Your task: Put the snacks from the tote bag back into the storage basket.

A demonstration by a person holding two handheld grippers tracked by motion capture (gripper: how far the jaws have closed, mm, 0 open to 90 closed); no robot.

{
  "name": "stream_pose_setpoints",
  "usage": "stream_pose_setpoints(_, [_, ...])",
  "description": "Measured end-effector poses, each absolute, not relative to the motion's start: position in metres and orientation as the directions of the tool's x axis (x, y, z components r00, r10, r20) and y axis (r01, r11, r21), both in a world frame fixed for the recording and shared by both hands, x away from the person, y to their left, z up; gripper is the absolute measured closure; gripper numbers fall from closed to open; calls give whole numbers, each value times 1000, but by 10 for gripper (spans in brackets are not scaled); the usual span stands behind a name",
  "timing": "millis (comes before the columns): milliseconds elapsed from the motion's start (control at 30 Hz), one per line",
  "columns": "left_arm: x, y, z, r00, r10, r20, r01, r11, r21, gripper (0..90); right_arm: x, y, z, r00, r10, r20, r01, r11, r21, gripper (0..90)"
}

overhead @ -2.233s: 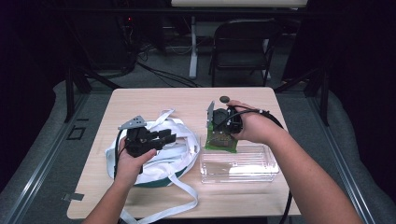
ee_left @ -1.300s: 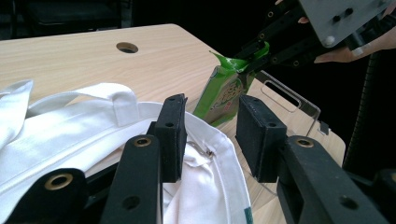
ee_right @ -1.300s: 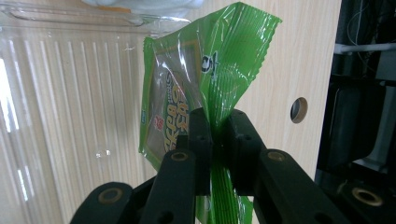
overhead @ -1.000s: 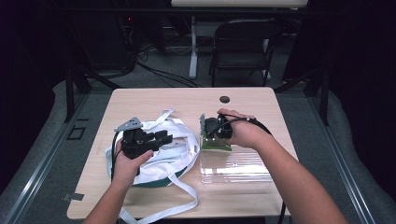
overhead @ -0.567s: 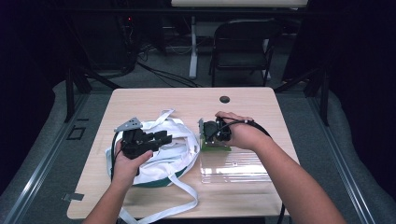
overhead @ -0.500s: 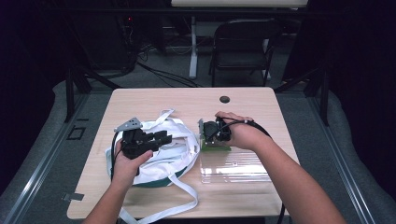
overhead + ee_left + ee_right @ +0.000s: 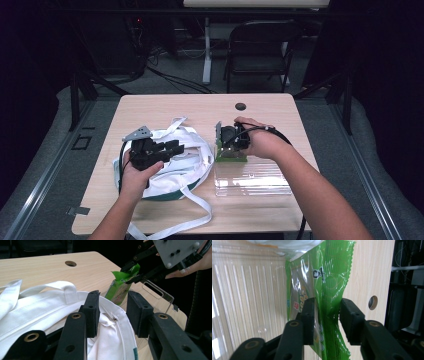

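Right gripper has carried green packet from desk's far edge toward middle; jaws just opening, now spread, packet loose between them. Packet stands at clear box's far left corner, beside white bag. Release looks under way. Left gripper part-spread over bag rim, grip unclear.

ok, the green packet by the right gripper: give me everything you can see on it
The green packet is a glossy, crinkled plastic pouch with crimped zigzag end seals and printed lettering too small to read. It stands roughly upright at the edge of the clear plastic tray, right beside the white bag. Its top seal sits between the fingers of the right gripper, which have just been opening; a gap shows at one finger. Whether its lower end rests on the tray or the table is unclear.
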State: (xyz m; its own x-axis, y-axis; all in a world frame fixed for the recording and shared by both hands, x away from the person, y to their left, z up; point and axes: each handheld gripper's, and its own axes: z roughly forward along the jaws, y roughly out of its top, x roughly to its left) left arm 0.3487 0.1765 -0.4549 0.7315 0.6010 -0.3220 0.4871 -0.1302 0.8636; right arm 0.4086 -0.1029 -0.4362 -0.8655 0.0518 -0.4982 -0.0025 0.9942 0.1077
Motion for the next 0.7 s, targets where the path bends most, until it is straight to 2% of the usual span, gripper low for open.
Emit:
stream_pose_setpoints(67, [349, 177, -455, 731, 601, -322, 487, -131, 863, 624, 410, -104, -435, -866, 66, -496, 9, 993, 117, 602])
stream_pose_setpoints(700, [349, 178, -454, 729, 603, -322, 486, -127, 865, 623, 412, -107, -430, -861, 120, -494, 48, 987, 156, 490])
